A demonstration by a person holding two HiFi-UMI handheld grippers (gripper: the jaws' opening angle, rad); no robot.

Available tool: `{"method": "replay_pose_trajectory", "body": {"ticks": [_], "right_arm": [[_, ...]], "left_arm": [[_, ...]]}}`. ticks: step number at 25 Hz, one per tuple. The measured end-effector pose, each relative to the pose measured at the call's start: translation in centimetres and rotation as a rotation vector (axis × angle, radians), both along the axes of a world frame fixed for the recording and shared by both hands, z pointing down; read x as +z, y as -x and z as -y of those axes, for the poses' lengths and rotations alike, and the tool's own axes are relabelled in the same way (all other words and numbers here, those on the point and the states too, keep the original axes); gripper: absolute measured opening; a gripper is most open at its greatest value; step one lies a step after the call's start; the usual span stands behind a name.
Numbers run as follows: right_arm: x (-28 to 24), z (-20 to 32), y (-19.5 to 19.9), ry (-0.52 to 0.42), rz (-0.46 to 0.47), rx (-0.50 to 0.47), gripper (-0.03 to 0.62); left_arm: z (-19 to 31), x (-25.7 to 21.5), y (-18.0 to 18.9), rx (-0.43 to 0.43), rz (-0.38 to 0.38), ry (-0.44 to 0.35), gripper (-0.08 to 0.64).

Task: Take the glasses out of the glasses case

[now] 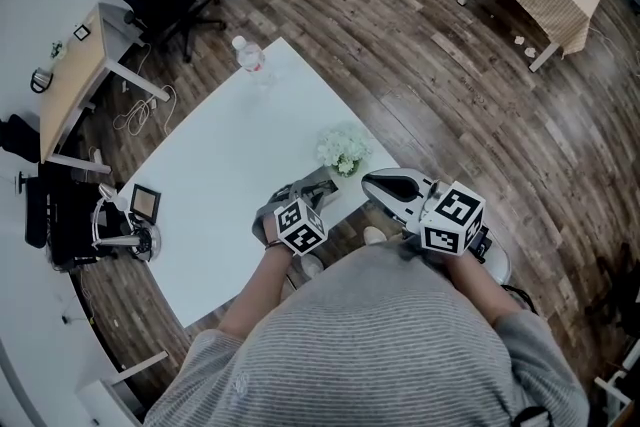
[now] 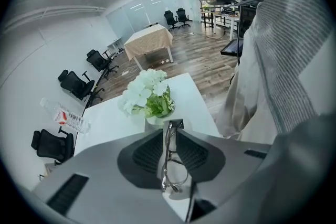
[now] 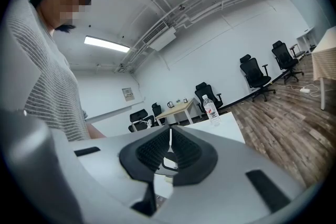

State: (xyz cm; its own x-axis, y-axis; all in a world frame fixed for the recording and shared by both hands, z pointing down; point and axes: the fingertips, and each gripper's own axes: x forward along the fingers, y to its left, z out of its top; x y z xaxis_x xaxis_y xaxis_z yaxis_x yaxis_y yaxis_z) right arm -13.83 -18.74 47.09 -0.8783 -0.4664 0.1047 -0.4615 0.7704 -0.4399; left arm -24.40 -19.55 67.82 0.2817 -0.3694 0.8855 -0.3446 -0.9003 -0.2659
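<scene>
Metal glasses (image 2: 167, 150), one pair, pinched in left gripper (image 2: 174, 125)

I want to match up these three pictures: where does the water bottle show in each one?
Head view: bottle upper left of centre, at the far corner of the table.
Left gripper view: bottle far left, mid height, on the table.
Right gripper view: bottle just right of centre, on the table.
Shared landmark: the white table.
</scene>
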Motion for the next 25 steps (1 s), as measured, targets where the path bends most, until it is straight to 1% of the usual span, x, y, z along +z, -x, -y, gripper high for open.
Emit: {"method": "replay_pose_trajectory", "body": {"ticks": [9, 13, 17, 20, 25], "right_arm": [[0.2, -0.1, -0.4, 0.010, 0.007, 0.010, 0.017], [0.3, 0.1, -0.8, 0.016, 0.009, 0.014, 0.017], [0.4, 0.3, -1.0, 0.021, 0.010, 0.023, 0.017], [0.4, 0.3, -1.2, 0.025, 0.012, 0.028, 0.017], [0.6, 0.2, -1.6, 0.030, 0.015, 0.041, 0.017]], "left_arm": [[0.0, 1.2, 0.6, 0.001, 0.057, 0.012, 0.083], [0.3, 2.0, 0.8, 0.008, 0.101, 0.001, 0.081], [0.6, 3.1, 1.1, 0.026, 0.163, -0.019, 0.075], [0.6, 3.5, 1.6, 0.019, 0.200, -0.020, 0.069], [0.7, 4.1, 1.9, 0.016, 0.226, -0.019, 0.066]]}}
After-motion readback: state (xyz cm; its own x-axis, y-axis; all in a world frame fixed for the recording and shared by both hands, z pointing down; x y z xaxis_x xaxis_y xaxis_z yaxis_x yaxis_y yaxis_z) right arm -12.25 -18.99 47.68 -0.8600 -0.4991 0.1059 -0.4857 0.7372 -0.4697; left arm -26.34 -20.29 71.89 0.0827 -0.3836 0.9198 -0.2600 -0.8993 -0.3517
